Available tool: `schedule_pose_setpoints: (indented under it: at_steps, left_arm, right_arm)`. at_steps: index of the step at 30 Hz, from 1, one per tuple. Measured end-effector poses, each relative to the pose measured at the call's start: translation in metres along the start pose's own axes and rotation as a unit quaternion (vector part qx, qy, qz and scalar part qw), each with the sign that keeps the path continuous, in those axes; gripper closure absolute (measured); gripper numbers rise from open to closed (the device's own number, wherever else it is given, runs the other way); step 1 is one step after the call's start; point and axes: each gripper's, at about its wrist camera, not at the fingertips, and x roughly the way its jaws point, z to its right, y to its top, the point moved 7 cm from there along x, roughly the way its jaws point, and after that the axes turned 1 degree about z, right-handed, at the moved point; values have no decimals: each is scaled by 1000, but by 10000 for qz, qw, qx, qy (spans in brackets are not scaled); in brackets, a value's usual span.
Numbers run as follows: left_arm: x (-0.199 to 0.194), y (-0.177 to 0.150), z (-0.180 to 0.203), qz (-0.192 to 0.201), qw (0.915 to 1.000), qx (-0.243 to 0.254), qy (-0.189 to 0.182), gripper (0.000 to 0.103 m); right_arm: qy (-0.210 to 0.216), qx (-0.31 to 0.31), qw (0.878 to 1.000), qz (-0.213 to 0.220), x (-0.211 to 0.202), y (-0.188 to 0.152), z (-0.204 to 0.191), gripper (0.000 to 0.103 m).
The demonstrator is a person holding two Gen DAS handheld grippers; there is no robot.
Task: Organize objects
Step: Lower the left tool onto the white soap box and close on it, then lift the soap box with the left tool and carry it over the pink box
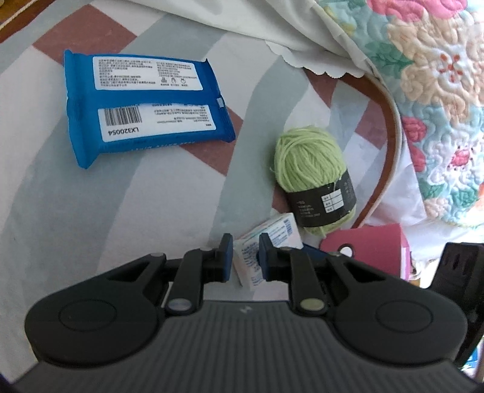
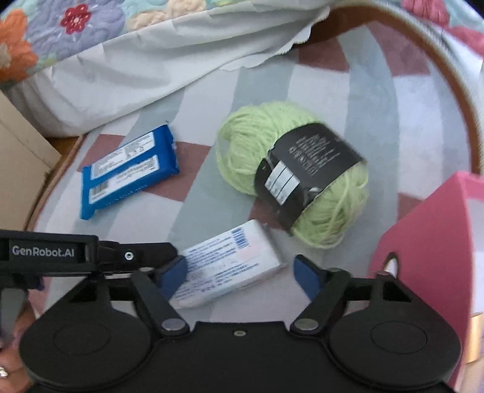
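Note:
A small white printed box (image 1: 272,232) (image 2: 230,266) lies on the striped cloth. My left gripper (image 1: 245,257) is shut on one end of it, the blue pads pressing its sides. In the right wrist view the left gripper (image 2: 90,254) reaches in from the left. My right gripper (image 2: 239,266) stands open astride the same box, with a gap at its right pad. A green yarn ball (image 1: 314,178) (image 2: 290,172) with a black label lies just beyond. A blue wipes pack (image 1: 145,105) (image 2: 130,172) lies label up farther left.
A pink box (image 1: 369,245) (image 2: 429,241) with a round hole stands close on the right. The round table's wooden rim (image 1: 390,145) (image 2: 453,69) curves behind the yarn. A floral quilt (image 1: 438,90) (image 2: 90,21) and white sheet border it. Cardboard (image 2: 18,136) sits at left.

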Motion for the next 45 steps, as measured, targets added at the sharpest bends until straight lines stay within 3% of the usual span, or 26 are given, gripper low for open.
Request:
schedule_pose_setpoints:
  at_steps: [4,13,16,18,20,21,25,31,34,40,45]
  left_arm:
    - [-3,-3,-4,-11,10000,-32,32,86]
    - [-33,-10,-25,22,9999,-19,142,85]
    - [-33,-16,-24,-246,9997,-62,15,81]
    - [-30,-21,-18,-378,9984,323,287,81]
    - [-27,-25,-12,-277,9935,857,696,79]
    - [-27,-26,-11,-212,9929,932,701,79]
    - [-23,-28,-13,-208,9961,654,552,79]
    - [-24,-33,-9,-73,9945,800,679,78]
    - [-25,-37,-6,5,9936,872,719,79]
    - [-34,-39,0,-125,9932,940,668,79]
    - [-58,-44,16,-215,9892,1251,736,80]
  right_arm:
    - [254,-88,9996,-127,-3,-4,-2,38]
    - [1075,-583,9893,-795,-15,-42,-34,41]
    - [802,-977,9901,-613,-18,-42,-42,41]
    - [539,-1300,9888,-505,-16,-42,-46,36]
    - [414,-1404,9881,-471,-13,-42,-46,36]
    - [415,-1456,9874,-467,-10,-43,-45,36]
    - [301,-1729,9837,-388,-8,-50,-40,36]
    - [137,-1967,9803,-75,-8,-54,-44,38]
    - [32,-2349,9719,161,-9,-61,-52,41]
    - [-11,-2333,9724,68,-15,-62,-60,43]
    - [215,-2062,9783,-71,-34,-59,-66,43]
